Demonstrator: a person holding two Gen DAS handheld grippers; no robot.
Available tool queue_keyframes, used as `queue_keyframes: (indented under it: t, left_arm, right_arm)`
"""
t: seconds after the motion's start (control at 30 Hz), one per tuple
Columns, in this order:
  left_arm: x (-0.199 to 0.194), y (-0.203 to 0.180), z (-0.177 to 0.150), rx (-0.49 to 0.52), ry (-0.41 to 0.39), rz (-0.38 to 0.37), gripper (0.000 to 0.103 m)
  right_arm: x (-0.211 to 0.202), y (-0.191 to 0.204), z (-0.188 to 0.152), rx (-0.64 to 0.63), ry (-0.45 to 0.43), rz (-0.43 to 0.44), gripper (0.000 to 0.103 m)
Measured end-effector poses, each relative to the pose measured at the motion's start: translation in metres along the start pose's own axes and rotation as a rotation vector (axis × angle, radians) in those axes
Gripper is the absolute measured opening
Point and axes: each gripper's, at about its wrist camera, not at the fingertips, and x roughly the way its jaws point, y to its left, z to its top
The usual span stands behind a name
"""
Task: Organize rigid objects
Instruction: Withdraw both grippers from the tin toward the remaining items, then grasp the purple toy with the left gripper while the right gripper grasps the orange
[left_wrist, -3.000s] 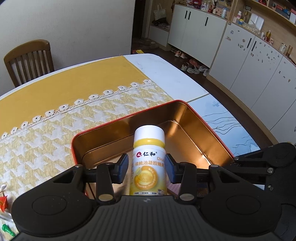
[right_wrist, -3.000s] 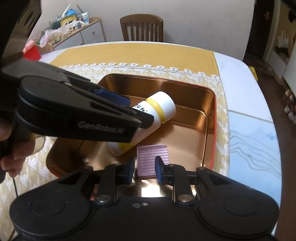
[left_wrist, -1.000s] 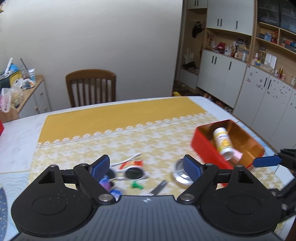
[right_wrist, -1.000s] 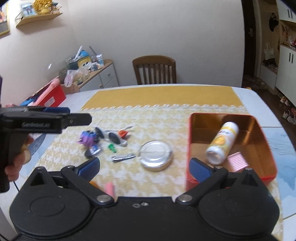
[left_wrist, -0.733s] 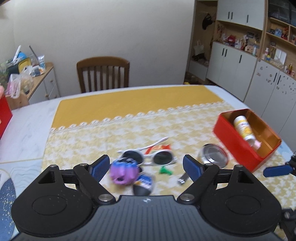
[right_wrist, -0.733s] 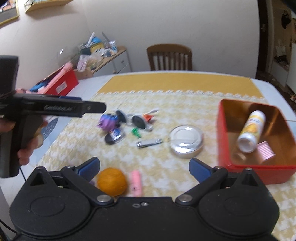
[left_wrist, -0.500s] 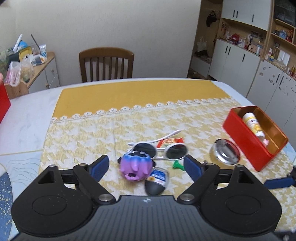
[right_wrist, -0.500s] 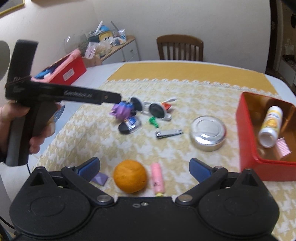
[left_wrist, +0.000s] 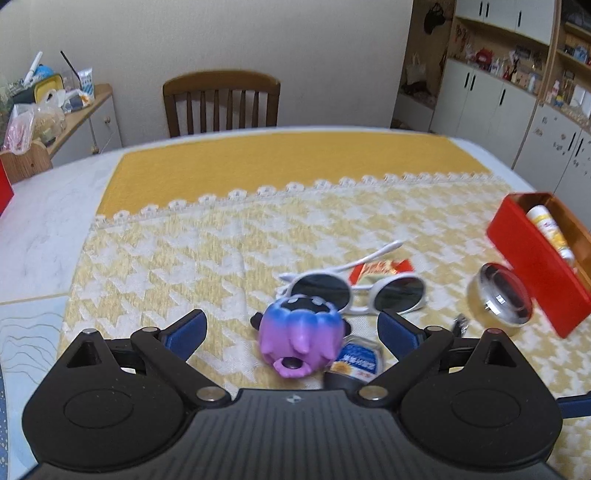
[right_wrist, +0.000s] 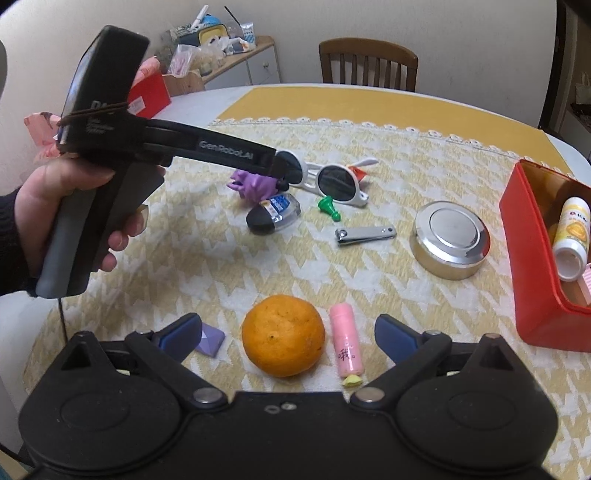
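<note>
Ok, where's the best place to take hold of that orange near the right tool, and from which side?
Grip the orange across its round middle, coming down from above and the near side. It sits free between the purple block and the pink tube, already roughly centred in the open right tool.

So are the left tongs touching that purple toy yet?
Apart. In the left wrist view the left tongs are opening, and the purple toy sits between the pads with cloth showing on both sides.

The bottle (right_wrist: 571, 236) and pink card (right_wrist: 586, 284) now lie released in the red tin (right_wrist: 532, 295); left gripper (left_wrist: 291, 334), jaws opening, now frames the purple toy (left_wrist: 297, 338).
</note>
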Motion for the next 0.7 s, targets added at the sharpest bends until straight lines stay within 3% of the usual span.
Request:
queue_keyframes:
  t: [0.5, 0.7]
  left_arm:
    - [0.016, 0.006, -0.004, 0.001, -0.006, 0.008, 0.098]
    - [0.015, 0.001, -0.005, 0.028, -0.002, -0.029, 0.074]
  right_arm:
    - [0.013, 0.004, -0.002, -0.006, 0.038, -0.008, 0.079]
    - [0.015, 0.007, -0.003, -0.025, 0.044, -0.001, 0.072]
